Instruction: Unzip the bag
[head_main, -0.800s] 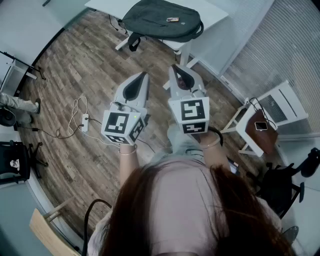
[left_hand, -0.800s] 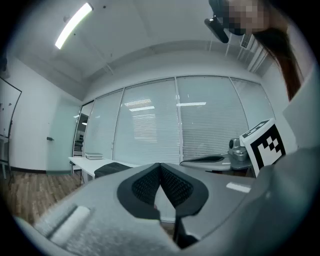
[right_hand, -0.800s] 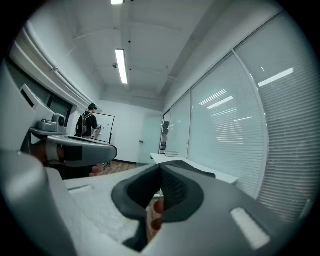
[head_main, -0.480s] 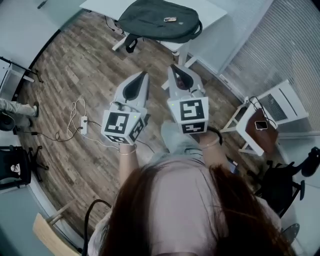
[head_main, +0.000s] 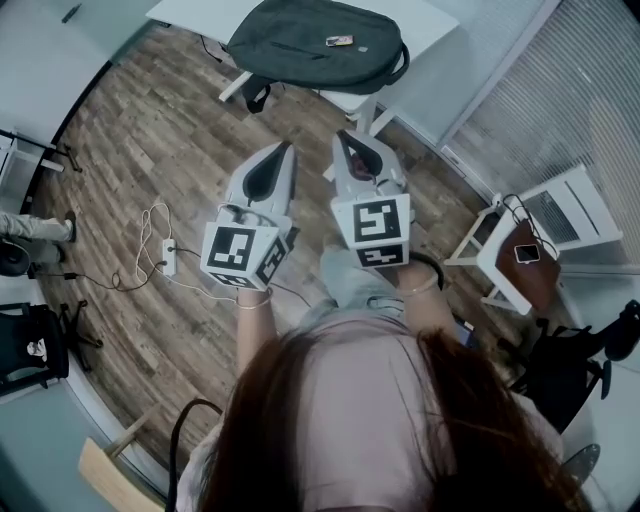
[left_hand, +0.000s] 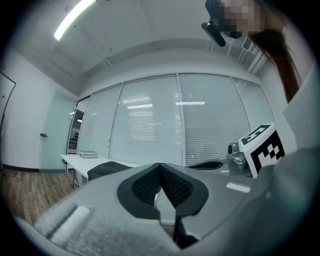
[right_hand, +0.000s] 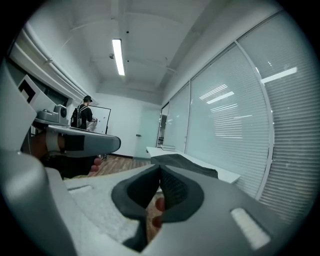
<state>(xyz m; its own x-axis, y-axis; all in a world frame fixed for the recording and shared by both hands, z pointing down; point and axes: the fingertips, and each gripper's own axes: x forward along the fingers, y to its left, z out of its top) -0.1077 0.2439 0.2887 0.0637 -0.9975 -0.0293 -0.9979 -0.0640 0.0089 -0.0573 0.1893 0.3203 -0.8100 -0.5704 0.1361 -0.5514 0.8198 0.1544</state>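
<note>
Approach step: my left gripper (head_main: 283, 150) and right gripper (head_main: 345, 136), jaws pressed together and empty, hang well short of the bag (head_main: 315, 45); next I must reach its zipper.

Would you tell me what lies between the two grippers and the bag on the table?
In the head view, only wooden floor and a white table leg lie between the left gripper, the right gripper and the bag.
</note>
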